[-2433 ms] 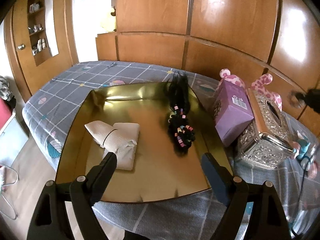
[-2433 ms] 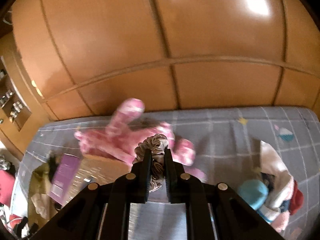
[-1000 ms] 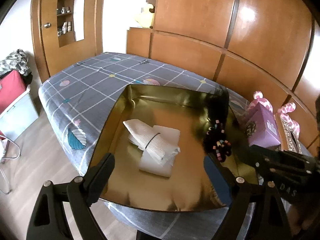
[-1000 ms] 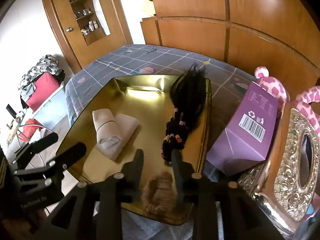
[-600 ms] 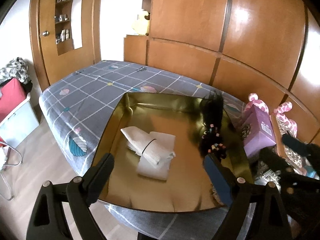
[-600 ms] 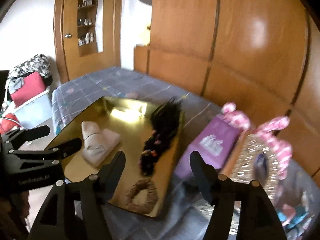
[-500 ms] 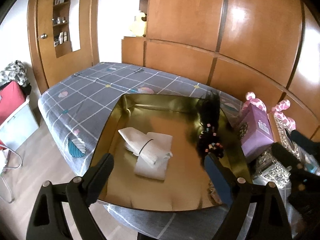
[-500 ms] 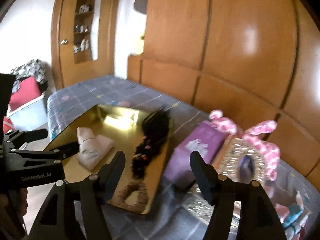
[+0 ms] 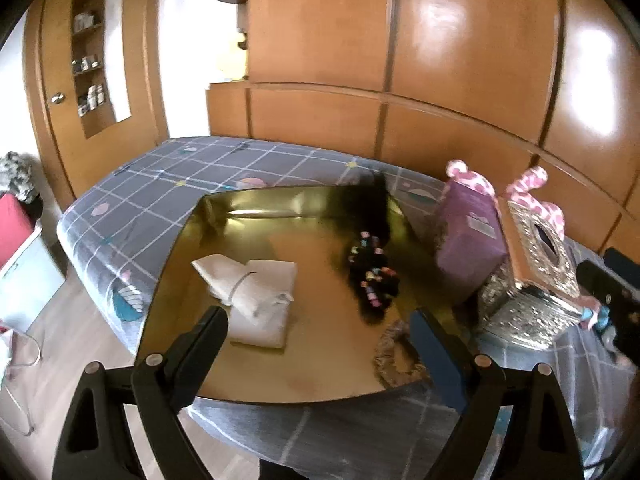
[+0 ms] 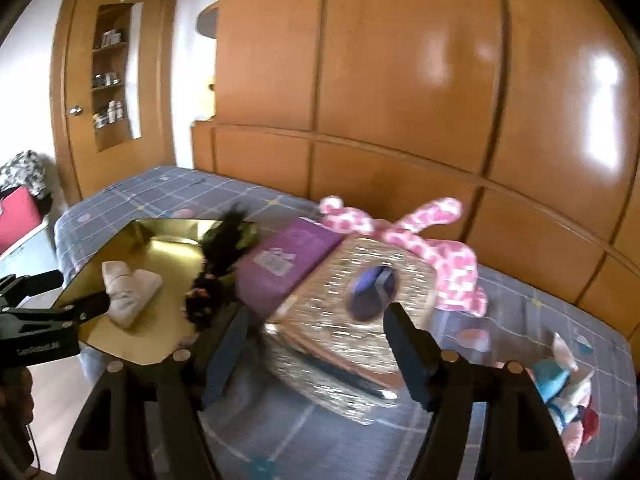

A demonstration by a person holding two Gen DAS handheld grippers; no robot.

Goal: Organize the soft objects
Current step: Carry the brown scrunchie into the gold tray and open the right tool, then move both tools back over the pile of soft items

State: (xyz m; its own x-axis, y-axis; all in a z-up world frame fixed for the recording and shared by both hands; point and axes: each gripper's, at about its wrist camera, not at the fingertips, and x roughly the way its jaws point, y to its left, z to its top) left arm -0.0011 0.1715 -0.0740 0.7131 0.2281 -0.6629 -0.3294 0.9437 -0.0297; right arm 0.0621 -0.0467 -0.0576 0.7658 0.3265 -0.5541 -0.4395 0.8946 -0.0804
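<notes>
a gold tray [image 9: 176, 256] is seen at the bed's [image 9: 168, 176] near edge. a folded cloth [image 9: 256, 296] lies at tray centre, a scrunchie [image 9: 394, 354] in its near right corner. left gripper [image 9: 316, 340] and right gripper [image 10: 316, 336] are held released, empty.

Scrunchie [image 9: 394, 354] lies in gold tray [image 9: 256, 384], near corner.
</notes>
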